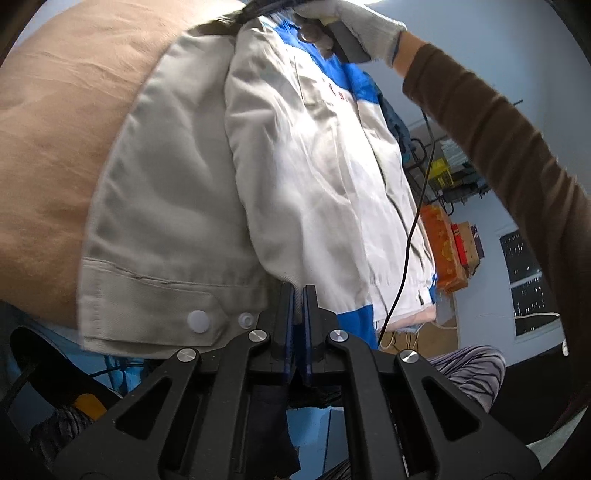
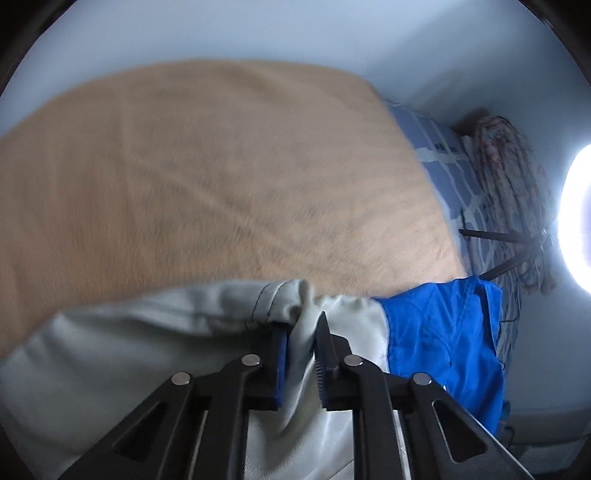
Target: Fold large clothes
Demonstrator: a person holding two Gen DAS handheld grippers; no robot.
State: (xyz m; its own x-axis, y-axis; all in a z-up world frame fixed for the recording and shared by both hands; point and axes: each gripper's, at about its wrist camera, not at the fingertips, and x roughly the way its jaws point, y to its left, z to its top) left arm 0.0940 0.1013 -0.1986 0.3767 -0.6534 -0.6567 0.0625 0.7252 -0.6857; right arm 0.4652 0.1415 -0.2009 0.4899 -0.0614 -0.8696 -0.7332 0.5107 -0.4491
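A light grey jacket (image 1: pixel 295 166) with blue panels lies stretched over a tan blanket (image 1: pixel 55 147). My left gripper (image 1: pixel 298 295) is shut on the jacket's lower hem, beside a cuff with white snap buttons (image 1: pixel 199 321). At the jacket's far end a gloved hand (image 1: pixel 354 26) holds the other gripper. In the right wrist view my right gripper (image 2: pixel 304 332) is shut on a bunched fold of the grey jacket (image 2: pixel 184 325), next to its blue panel (image 2: pixel 443 332). The tan blanket (image 2: pixel 221 166) spreads beyond.
A black cable (image 1: pixel 410 229) hangs across the jacket. Orange boxes (image 1: pixel 447 251), shelves and a dark window (image 1: pixel 528 280) stand to the right. A blue patterned sheet (image 2: pixel 439 158), a fringed cloth (image 2: pixel 506 177) and a bright lamp (image 2: pixel 580 218) lie past the blanket's edge.
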